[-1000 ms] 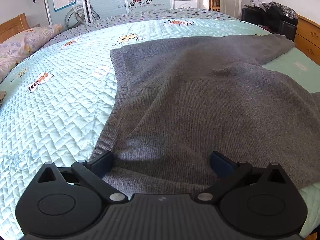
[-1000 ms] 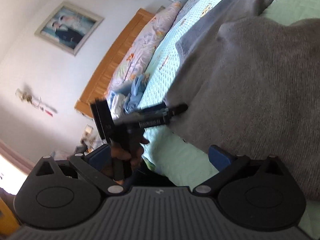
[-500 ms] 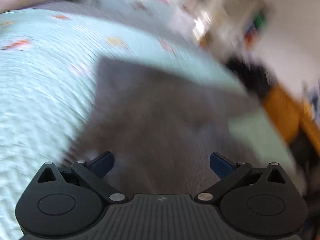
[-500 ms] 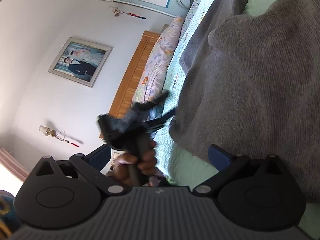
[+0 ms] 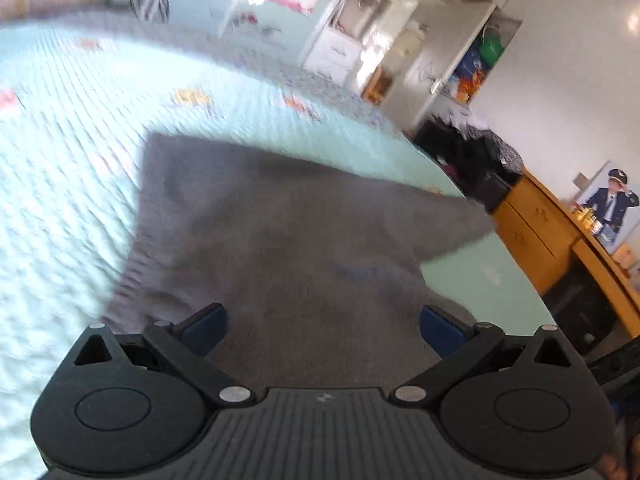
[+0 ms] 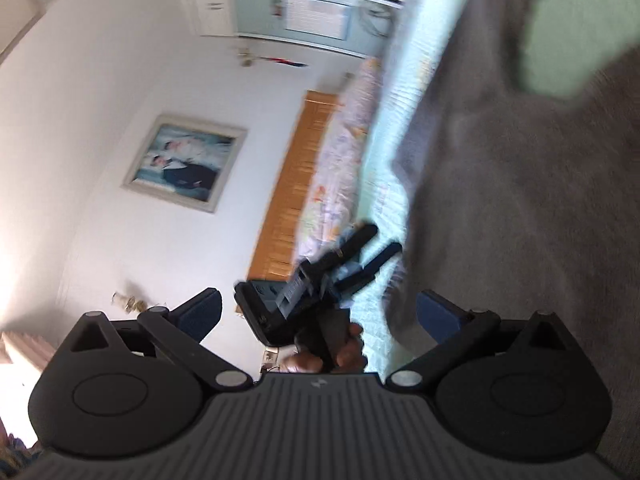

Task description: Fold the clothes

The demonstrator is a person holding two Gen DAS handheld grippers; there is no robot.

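A grey knitted sweater (image 5: 304, 248) lies spread on the bed (image 5: 72, 152), over a pale turquoise quilted bedspread printed with small orange figures; one sleeve runs out toward the far right corner of the mattress, and a ribbed hem edge shows along the garment's left side. The left tool (image 5: 322, 326) hangs above the near part of the sweater with its two blue-padded fingers (image 5: 206, 326) spread wide and nothing between them; whether the pads touch the knit cannot be told from this view. The picture is blurred, mostly on the bedspread side. Beyond the bed stand a wooden dresser (image 5: 560, 248) with a framed picture leaning on it, a dark heap of clothes (image 5: 472, 152) at its end, and white wardrobe shelving (image 5: 400, 52) against the back wall. In the right wrist view the camera is rolled sideways, so the room appears tilted: the right tool (image 6: 318, 312) also stands wide open and empty, with the sweater (image 6: 520, 220) filling the right side of the frame, just beside its right finger. Between its fingers the left tool (image 6: 340, 268) shows from outside, its fingers apart, gripped by a hand (image 6: 332, 354) low in the frame. Behind it are a wooden headboard (image 6: 296, 192), a floral pillow (image 6: 344, 152) and a framed photograph (image 6: 184, 162) on the white wall.
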